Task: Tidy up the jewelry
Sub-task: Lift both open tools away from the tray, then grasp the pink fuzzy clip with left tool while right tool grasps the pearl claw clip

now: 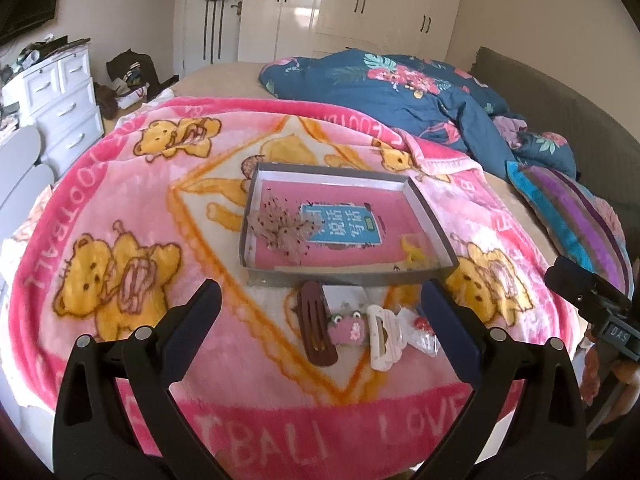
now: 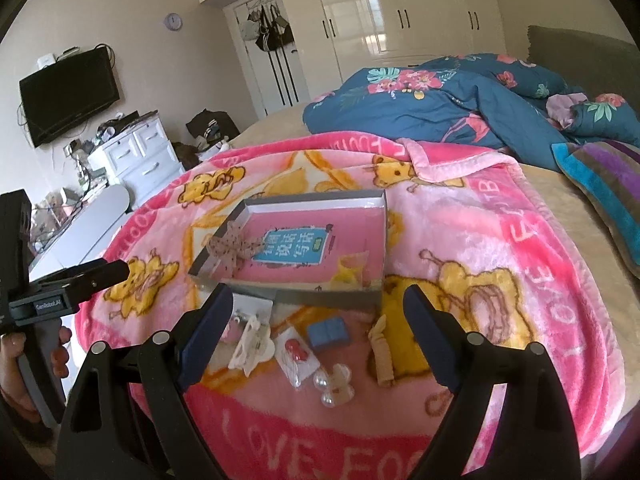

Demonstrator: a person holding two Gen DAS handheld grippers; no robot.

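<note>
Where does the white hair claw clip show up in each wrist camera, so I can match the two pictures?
Left wrist view: the white claw clip lies low and right of centre, between the open gripper's fingers, right of the pink frog clip.
Right wrist view: it lies low and left of centre, beside the left finger.
Shared landmark: the grey tray, just beyond the clip in both.

The right gripper [image 1: 592,300] is cut off at the frame's right edge. The grey box's [image 2: 320,300] near wall hides part of its floor.
</note>
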